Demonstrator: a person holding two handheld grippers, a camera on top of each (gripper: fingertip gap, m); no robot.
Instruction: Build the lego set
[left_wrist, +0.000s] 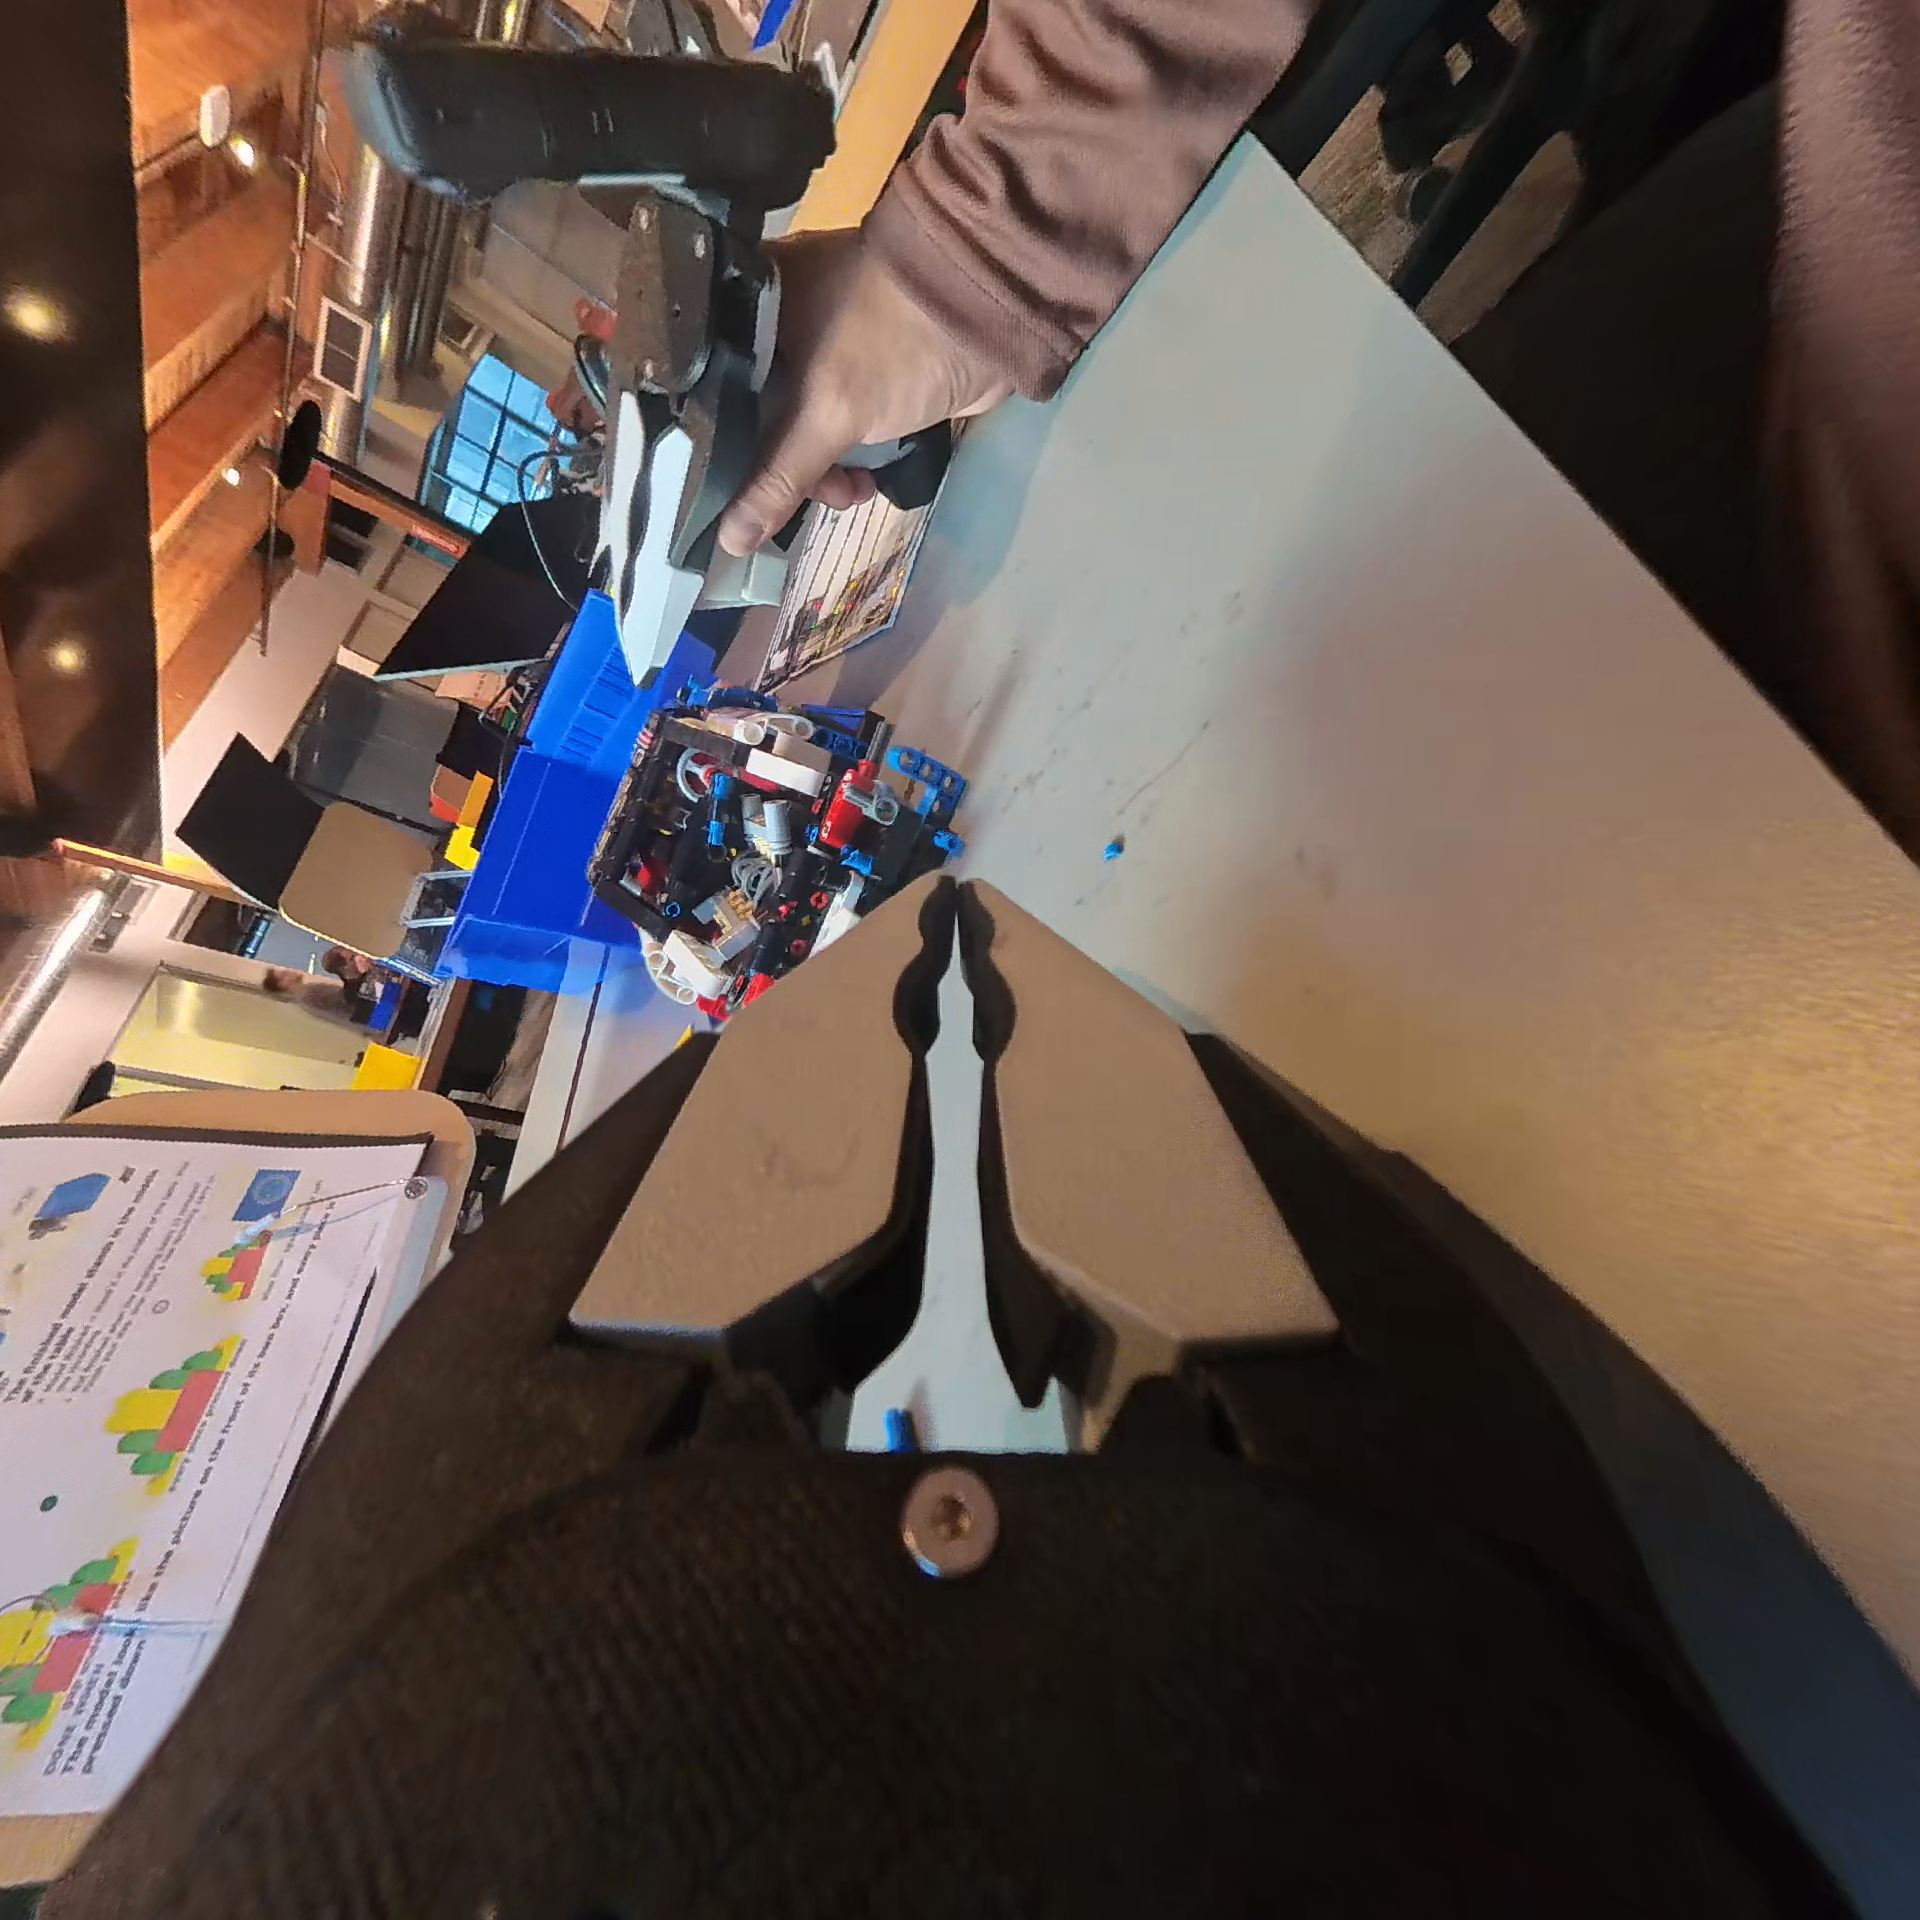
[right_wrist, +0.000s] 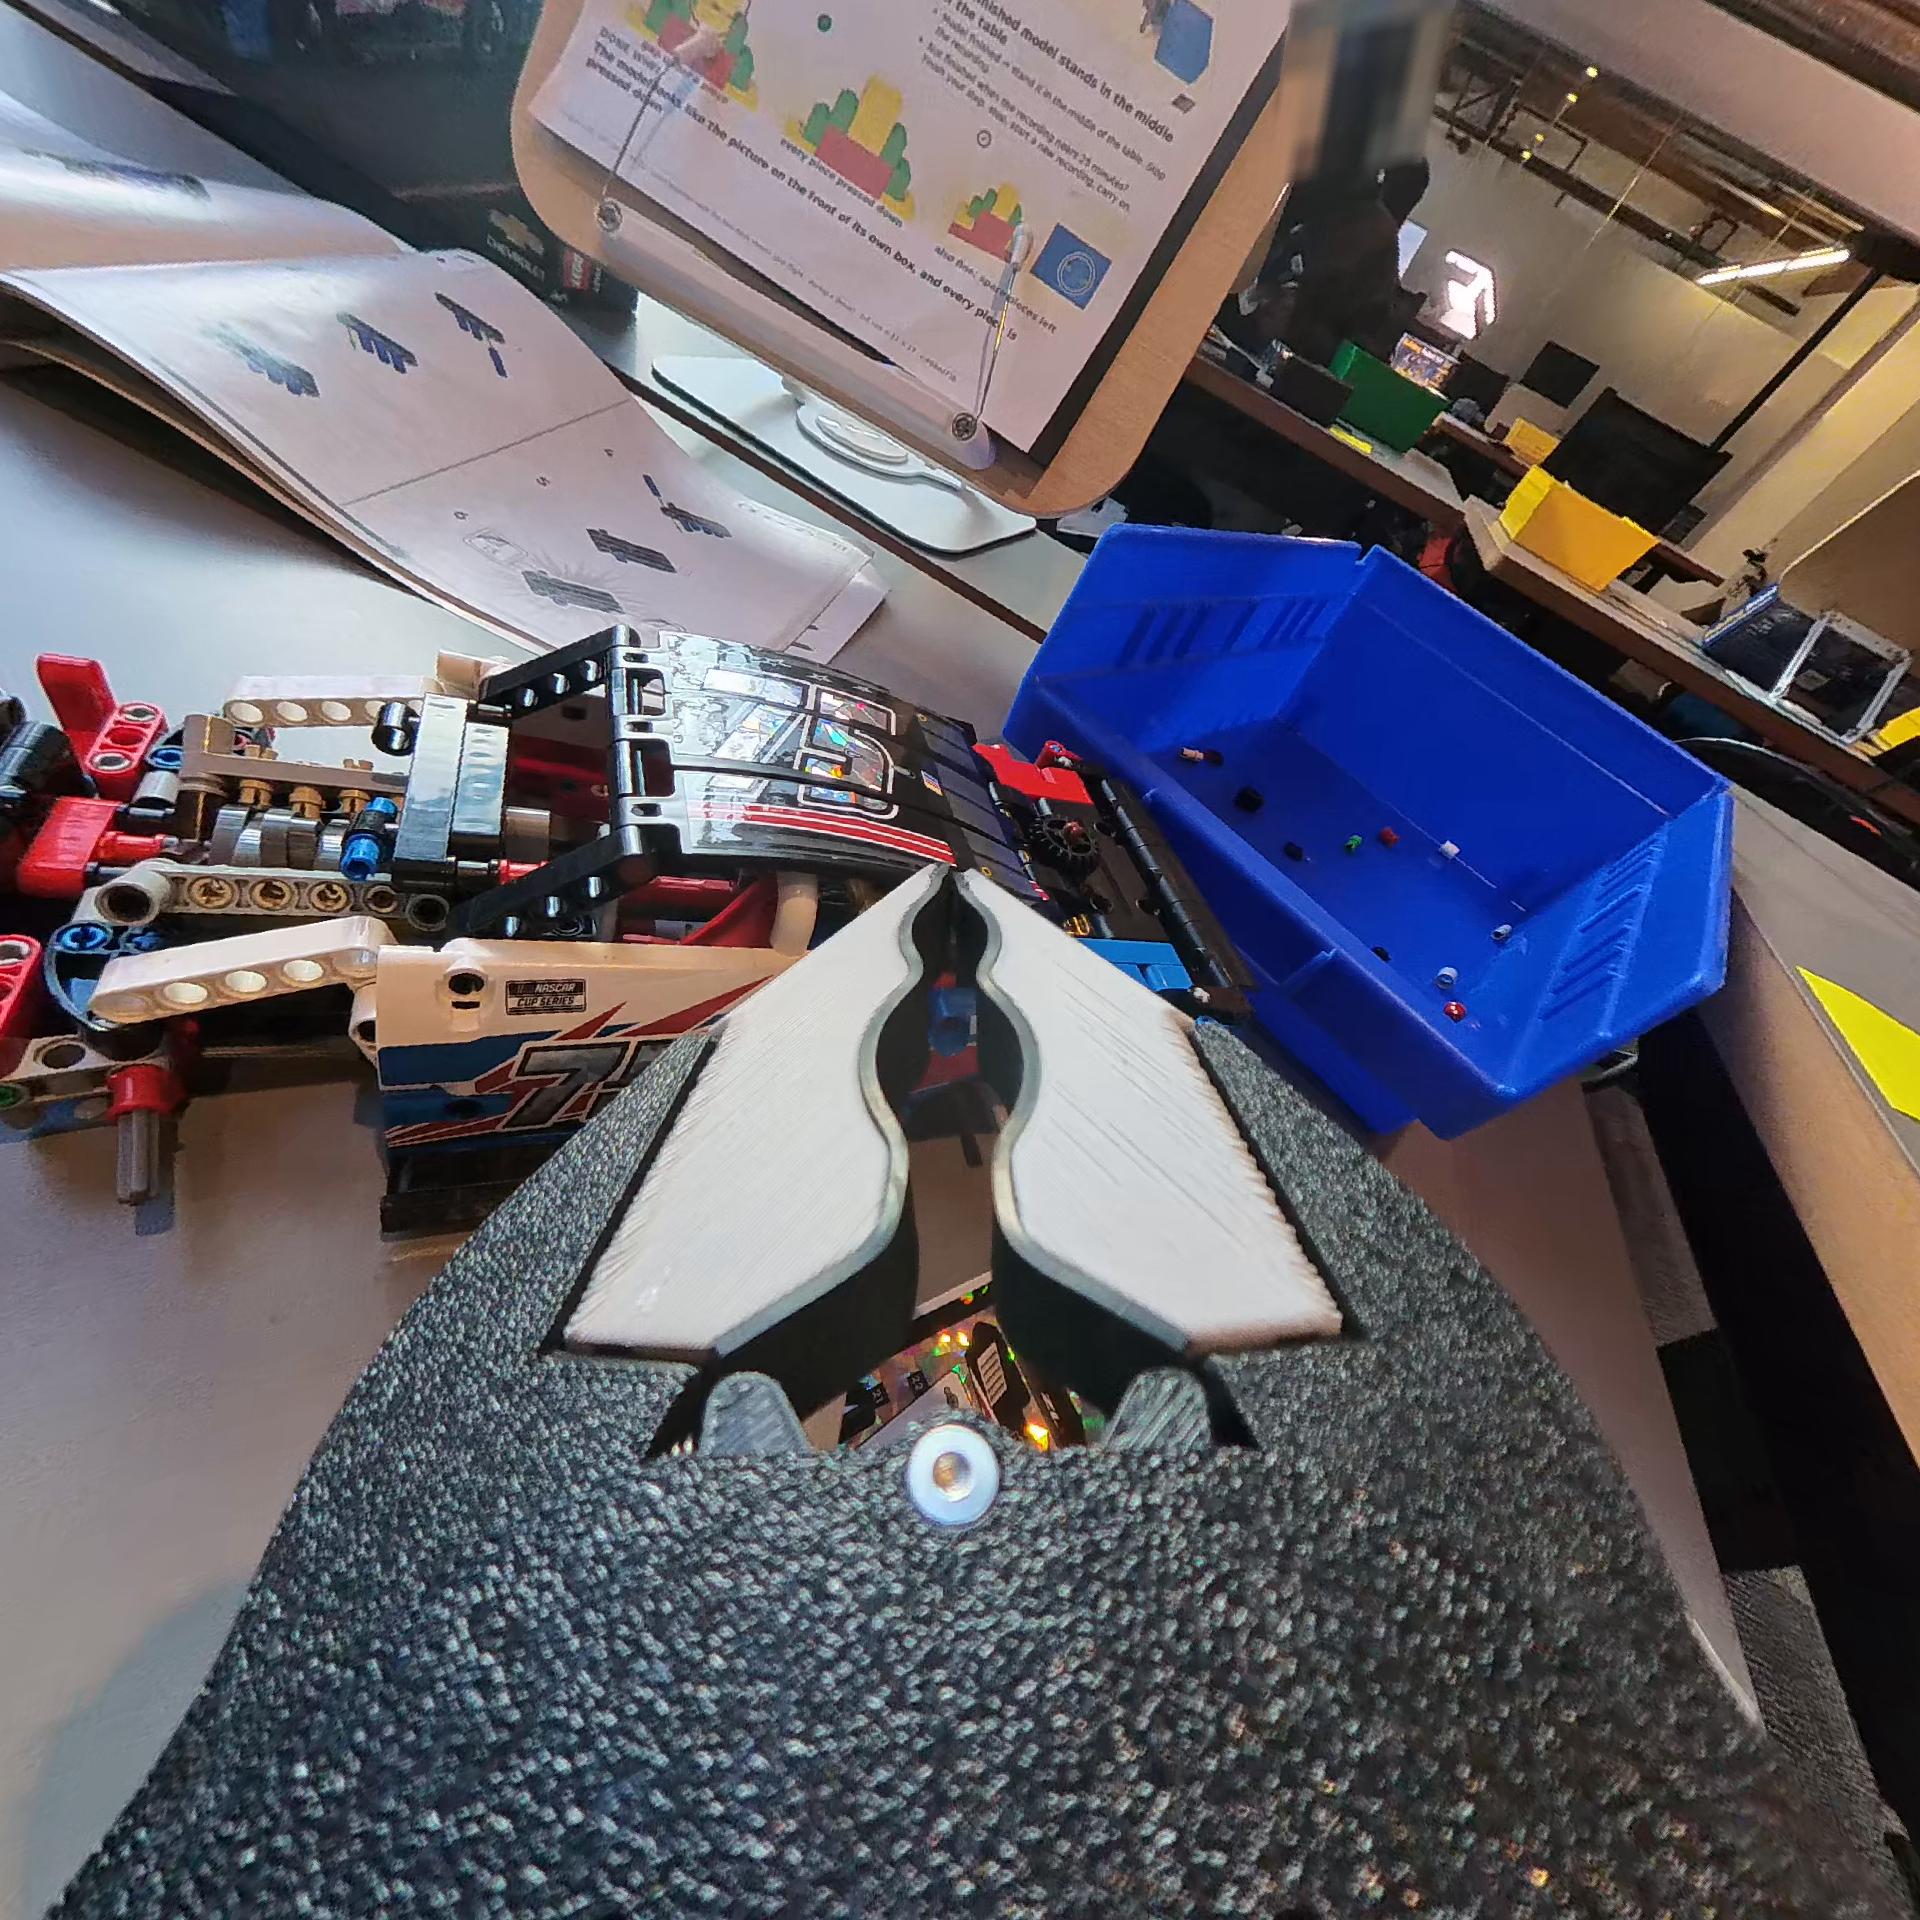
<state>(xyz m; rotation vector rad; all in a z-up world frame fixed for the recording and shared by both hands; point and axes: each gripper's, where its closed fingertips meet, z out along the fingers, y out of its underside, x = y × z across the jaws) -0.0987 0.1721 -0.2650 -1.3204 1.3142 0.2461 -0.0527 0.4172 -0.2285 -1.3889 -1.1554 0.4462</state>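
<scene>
The partly built lego car (right_wrist: 644, 821), with black, white, red and blue parts, lies on the grey table (right_wrist: 208, 1403). It also shows in the left wrist view (left_wrist: 769, 842). My right gripper (right_wrist: 954, 881) has white fingers. It is shut and empty, with its tips just over the car's rear, next to the blue bin (right_wrist: 1403, 831). In the left wrist view a hand holds it (left_wrist: 639, 655) above the car. My left gripper (left_wrist: 956, 896) has tan fingers. It is shut and empty, with its tips close to the car's near side. A loose blue pin (left_wrist: 1114, 849) lies on the table to the right of the tips.
The blue bin holds several small loose pieces. An open instruction booklet (right_wrist: 468, 447) lies behind the car. A printed sheet on a wooden stand (right_wrist: 894, 156) stands at the table's back. A shiny sticker sheet (right_wrist: 966, 1361) lies under my right gripper. Another blue pin (left_wrist: 896, 1429) lies under my left gripper. To the blue pin (left_wrist: 896, 1429): left tips about 12 cm, right tips about 30 cm.
</scene>
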